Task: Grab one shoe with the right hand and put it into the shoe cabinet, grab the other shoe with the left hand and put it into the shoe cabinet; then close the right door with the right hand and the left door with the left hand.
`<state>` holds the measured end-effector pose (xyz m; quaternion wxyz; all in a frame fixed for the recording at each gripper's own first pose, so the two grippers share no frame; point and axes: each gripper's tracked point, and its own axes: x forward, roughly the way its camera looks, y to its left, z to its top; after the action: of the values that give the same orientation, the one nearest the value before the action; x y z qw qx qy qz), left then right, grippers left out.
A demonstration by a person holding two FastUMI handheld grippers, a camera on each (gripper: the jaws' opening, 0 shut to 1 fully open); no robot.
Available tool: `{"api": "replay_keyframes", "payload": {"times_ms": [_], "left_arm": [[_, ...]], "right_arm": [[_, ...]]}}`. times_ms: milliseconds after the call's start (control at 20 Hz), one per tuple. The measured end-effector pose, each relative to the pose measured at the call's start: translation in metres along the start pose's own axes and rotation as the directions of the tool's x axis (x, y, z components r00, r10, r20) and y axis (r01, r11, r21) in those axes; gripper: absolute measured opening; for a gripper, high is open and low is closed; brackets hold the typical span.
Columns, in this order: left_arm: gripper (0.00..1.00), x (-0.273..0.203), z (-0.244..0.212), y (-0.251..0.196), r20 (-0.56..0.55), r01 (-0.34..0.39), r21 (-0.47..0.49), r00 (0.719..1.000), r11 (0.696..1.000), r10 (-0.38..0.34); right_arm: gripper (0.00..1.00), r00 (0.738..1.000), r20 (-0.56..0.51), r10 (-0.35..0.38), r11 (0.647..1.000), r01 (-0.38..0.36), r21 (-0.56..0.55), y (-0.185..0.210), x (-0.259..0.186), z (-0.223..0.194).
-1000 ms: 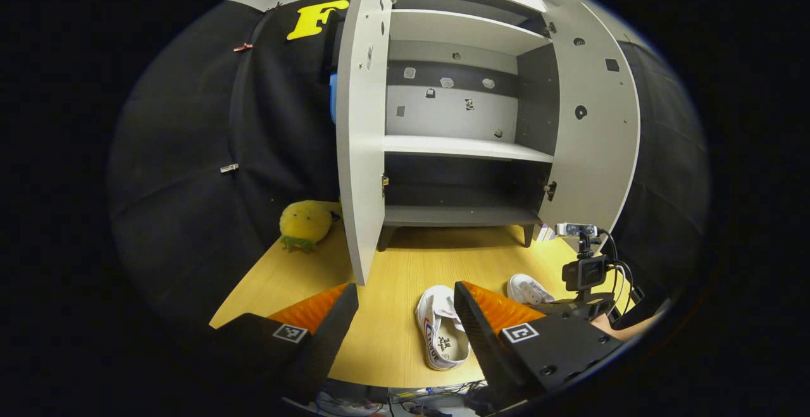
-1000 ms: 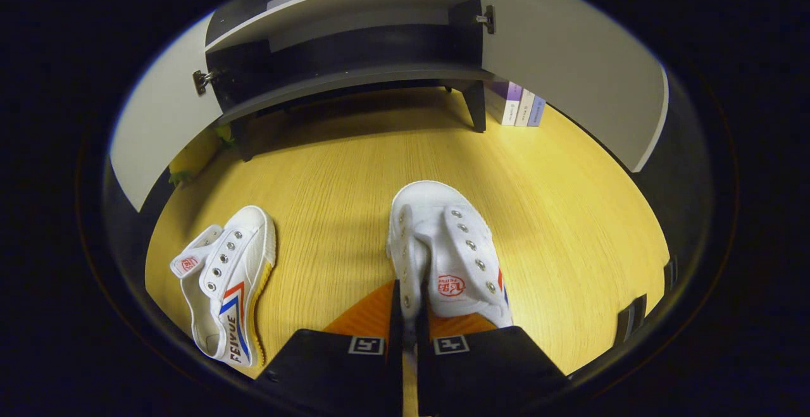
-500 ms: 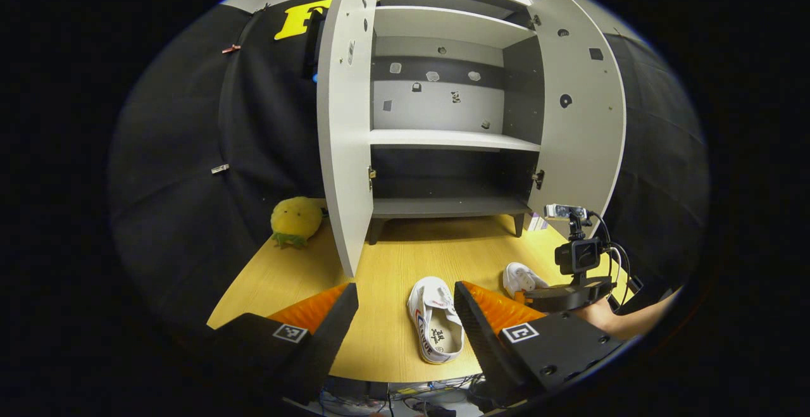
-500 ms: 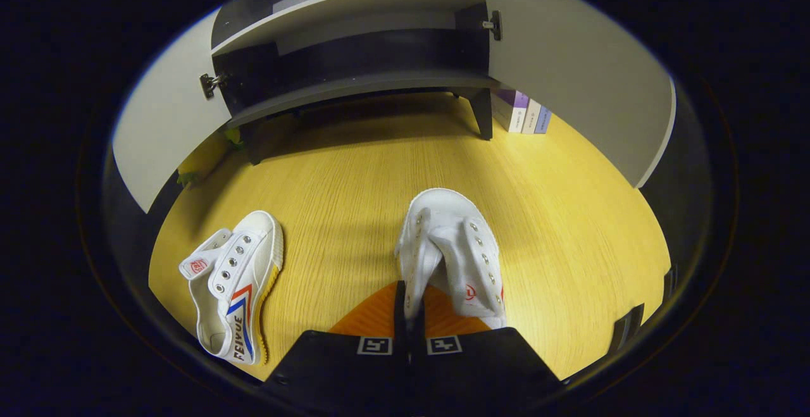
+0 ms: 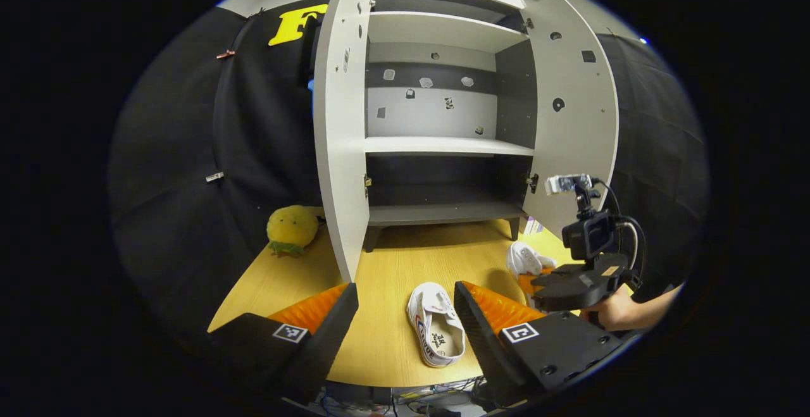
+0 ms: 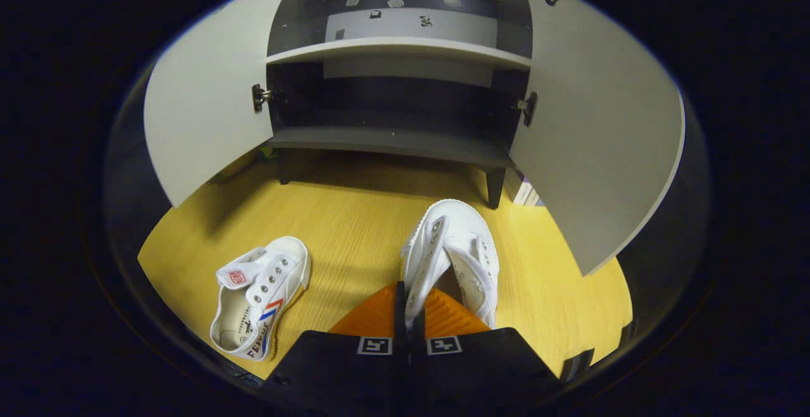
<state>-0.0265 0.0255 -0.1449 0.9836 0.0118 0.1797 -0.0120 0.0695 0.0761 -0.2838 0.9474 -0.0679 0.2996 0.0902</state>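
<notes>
Your right gripper (image 6: pixel 410 316) is clamped tight on the side of one shoe (image 6: pixel 452 255), and the shoe is up off the table (image 6: pixel 354 214), in front of the cabinet (image 6: pixel 392 142); its toe points at the bottom shelf; the other shoe (image 6: pixel 259 297) lies on the table, left of the held one and farther from the cabinet; your left gripper (image 5: pixel 405 316) is spread wide with nothing in it, above that shoe; both doors stand open; a yellow plush (image 5: pixel 291 228) sits left of the cabinet.
</notes>
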Motion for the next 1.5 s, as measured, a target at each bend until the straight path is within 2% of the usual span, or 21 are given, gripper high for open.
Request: {"api": "replay_keyframes", "payload": {"times_ms": [350,500,800,1000,1350,1500], "left_arm": [[0.95,0.004,0.010,0.003,0.025,0.024,-0.009,0.999,1.000,-0.024],[0.95,0.008,0.015,0.007,0.038,0.023,-0.006,0.999,1.000,-0.023],[0.95,0.009,0.026,0.018,0.063,0.003,-0.006,0.998,1.000,-0.003],[0.95,0.014,0.030,0.027,0.065,-0.033,-0.007,0.997,0.999,0.034],[0.95,0.019,0.042,0.049,0.064,-0.152,-0.043,0.986,0.987,0.155],[0.95,0.023,0.043,0.056,0.051,-0.193,-0.055,0.979,0.980,0.196]], "right_arm": [[0.05,0.982,0.187,0.028,0.996,-0.012,-0.084,0.016,-0.034,0.116],[0.05,0.971,0.237,0.039,0.996,-0.018,-0.091,0.021,-0.042,0.161],[0.05,0.948,0.318,0.022,0.993,0.016,-0.115,0.007,-0.037,0.262],[0.05,0.928,0.373,0.011,0.988,0.047,-0.145,-0.006,-0.021,0.326],[0.05,0.885,0.462,0.057,0.965,0.070,-0.253,-0.003,0.030,0.424],[0.05,0.892,0.447,0.067,0.960,0.064,-0.271,0.002,0.066,0.452]]}}
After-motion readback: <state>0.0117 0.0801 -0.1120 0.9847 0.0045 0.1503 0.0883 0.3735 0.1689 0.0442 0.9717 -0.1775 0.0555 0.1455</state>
